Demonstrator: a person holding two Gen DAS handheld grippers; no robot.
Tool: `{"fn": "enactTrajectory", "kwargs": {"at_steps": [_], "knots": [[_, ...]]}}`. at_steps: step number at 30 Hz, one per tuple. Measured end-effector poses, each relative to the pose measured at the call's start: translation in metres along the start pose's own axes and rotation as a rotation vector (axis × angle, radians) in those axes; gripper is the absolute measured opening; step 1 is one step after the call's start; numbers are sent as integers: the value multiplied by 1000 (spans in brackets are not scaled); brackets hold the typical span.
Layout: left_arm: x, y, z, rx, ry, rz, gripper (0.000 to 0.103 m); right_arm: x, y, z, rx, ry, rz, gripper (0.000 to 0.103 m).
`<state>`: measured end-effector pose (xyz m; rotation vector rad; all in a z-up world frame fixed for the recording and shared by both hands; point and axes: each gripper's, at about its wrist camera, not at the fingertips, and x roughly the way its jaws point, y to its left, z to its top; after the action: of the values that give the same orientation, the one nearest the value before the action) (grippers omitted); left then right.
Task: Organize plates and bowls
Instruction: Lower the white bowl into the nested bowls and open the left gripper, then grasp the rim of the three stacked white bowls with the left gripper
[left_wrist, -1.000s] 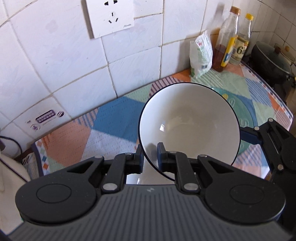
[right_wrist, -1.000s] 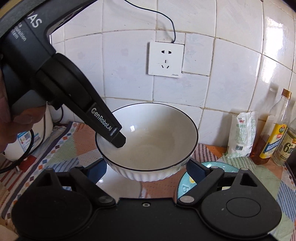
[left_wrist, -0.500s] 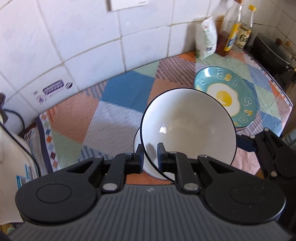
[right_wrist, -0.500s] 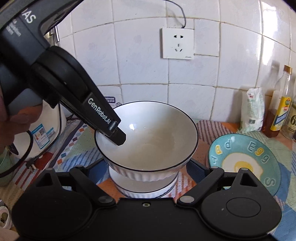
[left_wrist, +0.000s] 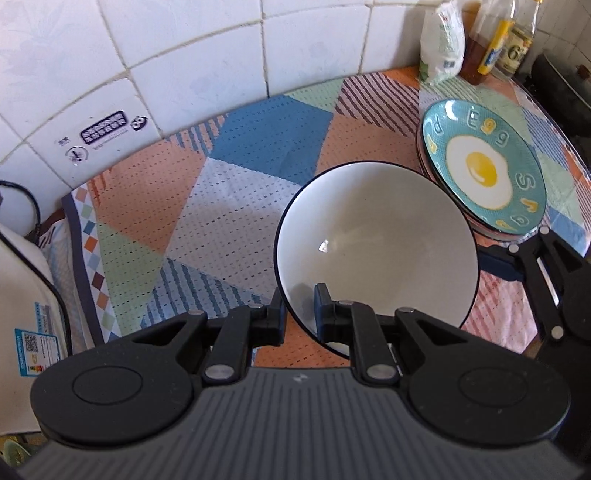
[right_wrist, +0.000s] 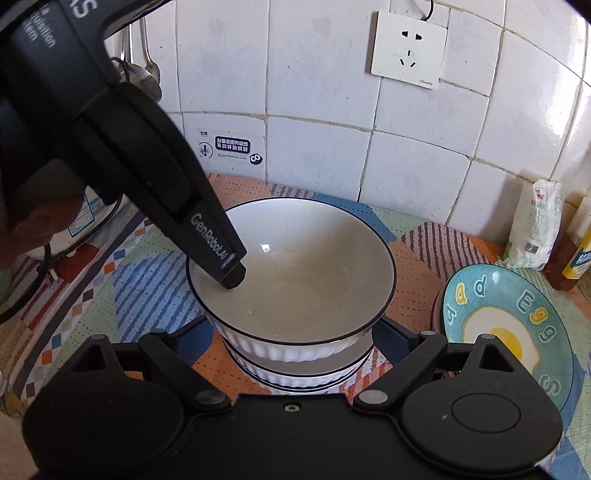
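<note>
The left gripper (left_wrist: 300, 314) is pinched nearly closed on the near rim of a white bowl (left_wrist: 376, 251), one finger inside the rim and one outside, holding it just above a second ribbed white bowl (right_wrist: 295, 373) that sits on the counter (left_wrist: 177, 206). The right gripper (right_wrist: 295, 332) has its jaws spread wide on either side of the two bowls, its fingers beside them; whether the pads touch cannot be told. The counter carries a patchwork cloth in orange, blue, green and striped panels and backs onto a white tiled wall (right_wrist: 314, 92) with a socket (right_wrist: 408, 50). Right of the bowls lies a teal plate (left_wrist: 484, 166) printed with a fried egg and letters, on top of other plates. Further back stand a white bag (left_wrist: 441, 40) and bottles (left_wrist: 491, 37). The held bowl is white inside, with a thin dark rim line and a ribbed outer wall
</note>
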<state>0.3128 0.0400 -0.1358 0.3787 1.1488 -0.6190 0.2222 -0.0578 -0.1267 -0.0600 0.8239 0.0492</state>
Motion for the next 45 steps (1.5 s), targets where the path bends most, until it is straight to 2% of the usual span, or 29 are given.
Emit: {"fn": "enactTrajectory", "kwargs": {"at_steps": [3, 7, 11, 15, 19, 25, 33, 45], "knots": [[4, -1, 0, -9, 16, 3, 14, 1, 0, 1, 0, 25, 3, 95], [10, -11, -3, 4, -3, 69, 14, 7, -3, 0, -4, 34, 13, 95], [18, -15, -4, 2, 0, 86, 14, 9, -7, -3, 35, 42, 19, 97], [18, -16, -6, -4, -7, 84, 14, 7, -3, -4, 17, 30, -3, 96], [10, -12, -7, -30, -9, 52, 16, -4, 0, -6, -3, 12, -25, 96], [-12, 3, -17, -114, -42, -52, 16, -29, -10, -13, 126, -24, 40, 97], [-43, 24, -45, -213, -121, -172, 17, -46, 2, -27, 172, -37, 12, 97], [-47, 53, -94, -263, -207, -210, 23, -37, 18, -52, 162, 8, 4, 97]]}}
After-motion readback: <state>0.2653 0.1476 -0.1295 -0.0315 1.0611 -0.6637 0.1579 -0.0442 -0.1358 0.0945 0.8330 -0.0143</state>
